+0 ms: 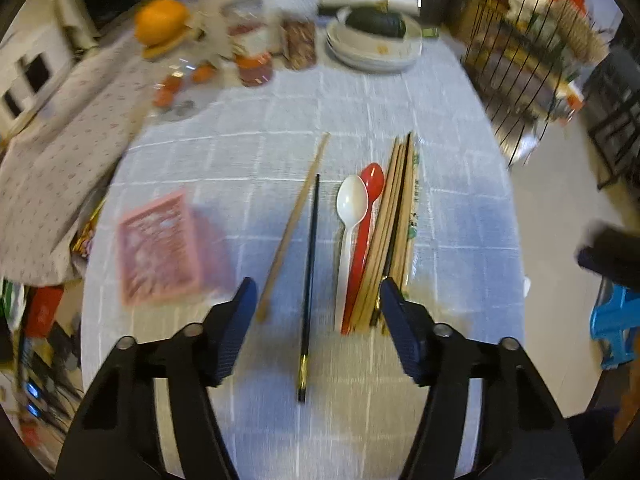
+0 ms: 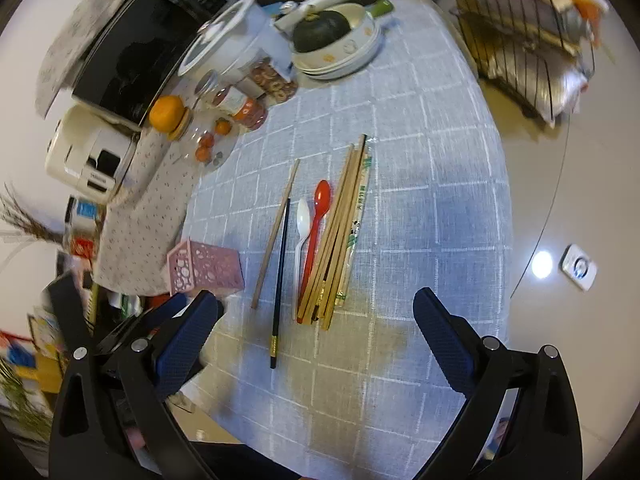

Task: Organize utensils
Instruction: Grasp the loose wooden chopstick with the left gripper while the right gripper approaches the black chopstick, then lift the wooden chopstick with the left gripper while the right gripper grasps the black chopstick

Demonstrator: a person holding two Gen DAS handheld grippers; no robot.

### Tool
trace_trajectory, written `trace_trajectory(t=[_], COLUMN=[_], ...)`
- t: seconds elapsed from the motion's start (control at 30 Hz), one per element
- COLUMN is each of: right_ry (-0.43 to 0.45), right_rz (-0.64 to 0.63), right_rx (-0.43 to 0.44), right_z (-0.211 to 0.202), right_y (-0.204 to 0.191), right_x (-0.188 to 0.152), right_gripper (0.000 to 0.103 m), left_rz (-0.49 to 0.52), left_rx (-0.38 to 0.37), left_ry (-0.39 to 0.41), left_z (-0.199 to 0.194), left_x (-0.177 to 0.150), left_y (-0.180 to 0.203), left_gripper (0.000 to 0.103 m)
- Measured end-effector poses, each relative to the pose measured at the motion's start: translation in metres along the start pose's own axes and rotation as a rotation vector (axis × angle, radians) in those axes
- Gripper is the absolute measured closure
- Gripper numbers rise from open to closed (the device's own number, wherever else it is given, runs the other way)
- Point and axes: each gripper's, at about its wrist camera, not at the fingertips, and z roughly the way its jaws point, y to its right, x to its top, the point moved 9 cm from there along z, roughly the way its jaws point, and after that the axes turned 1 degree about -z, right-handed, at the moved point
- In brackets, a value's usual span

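Note:
On the pale blue checked tablecloth (image 1: 460,208) lie a black chopstick (image 1: 309,280), a single wooden chopstick (image 1: 294,226), a white plastic spoon (image 1: 349,224), a red plastic spoon (image 1: 365,232) and a bundle of wooden chopsticks (image 1: 394,224). A pink perforated holder (image 1: 168,248) lies on its side at the left. My left gripper (image 1: 316,304) is open above the near ends of the utensils and holds nothing. In the right wrist view the same black chopstick (image 2: 280,276), spoons (image 2: 316,224), bundle (image 2: 340,240) and holder (image 2: 208,268) show. My right gripper (image 2: 316,320) is open and empty above them.
At the table's far end stand stacked bowls with a dark squash (image 1: 374,36), jars (image 1: 256,56), an orange (image 1: 160,20) and a white cooker (image 2: 236,40). A patterned cloth (image 1: 60,160) covers the left side. A wire rack (image 1: 532,52) stands off the right edge.

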Motion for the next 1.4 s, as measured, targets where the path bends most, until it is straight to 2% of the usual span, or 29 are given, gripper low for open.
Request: trace_trajectory(t=[0.13, 0.2, 0.27, 0.33, 0.53, 0.6, 0.73, 0.83, 0.97, 1.17, 1.3, 1.4], right_ry=[0.004, 0.011, 0.021, 0.028, 0.030, 0.028, 0.032, 0.031, 0.029, 0.011, -0.011, -0.032], right_rz=[0.006, 0.008, 0.013, 0.026, 0.014, 0.015, 0.017, 0.033, 0.039, 0.022, 0.015, 0.014], right_rx=[0.021, 0.030, 0.029, 0.035, 0.046, 0.055, 0.052, 0.050, 0.035, 0.021, -0.002, -0.004], right_z=[-0.003, -0.006, -0.010, -0.012, -0.014, -0.014, -0.013, -0.013, -0.011, -0.001, 0.010, 0.021], right_y=[0.004, 0.006, 0.010, 0.015, 0.015, 0.015, 0.018, 0.024, 0.030, 0.025, 0.026, 0.023], right_x=[0.000, 0.001, 0.003, 0.005, 0.006, 0.007, 0.008, 0.009, 0.009, 0.006, 0.003, 0.001], right_gripper=[0.007, 0.007, 0.008, 0.009, 0.013, 0.014, 0.019, 0.024, 0.029, 0.035, 0.044, 0.052], left_rz=[-0.019, -0.018, -0.011, -0.001, 0.048, 0.046, 0.083, 0.036, -0.019, -0.050, -0.057, -0.082], left_rx=[0.057, 0.101, 0.140, 0.145, 0.181, 0.179, 0.199, 0.138, 0.035, -0.020, -0.057, -0.115], left_ry=[-0.049, -0.079, -0.132, -0.181, -0.243, -0.260, -0.240, -0.235, -0.123, -0.027, 0.069, 0.133], left_z=[0.044, 0.065, 0.086, 0.104, 0.130, 0.137, 0.135, 0.128, 0.091, 0.053, 0.025, -0.013], left_x=[0.042, 0.055, 0.060, 0.060, 0.057, 0.057, 0.059, 0.051, 0.039, 0.018, 0.016, 0.007], left_y=[-0.004, -0.008, -0.014, -0.016, -0.020, -0.022, -0.020, -0.019, -0.019, -0.020, -0.013, -0.013], left_gripper=[0.057, 0.068, 0.076, 0.076, 0.083, 0.094, 0.095, 0.097, 0.097, 0.097, 0.097, 0.097])
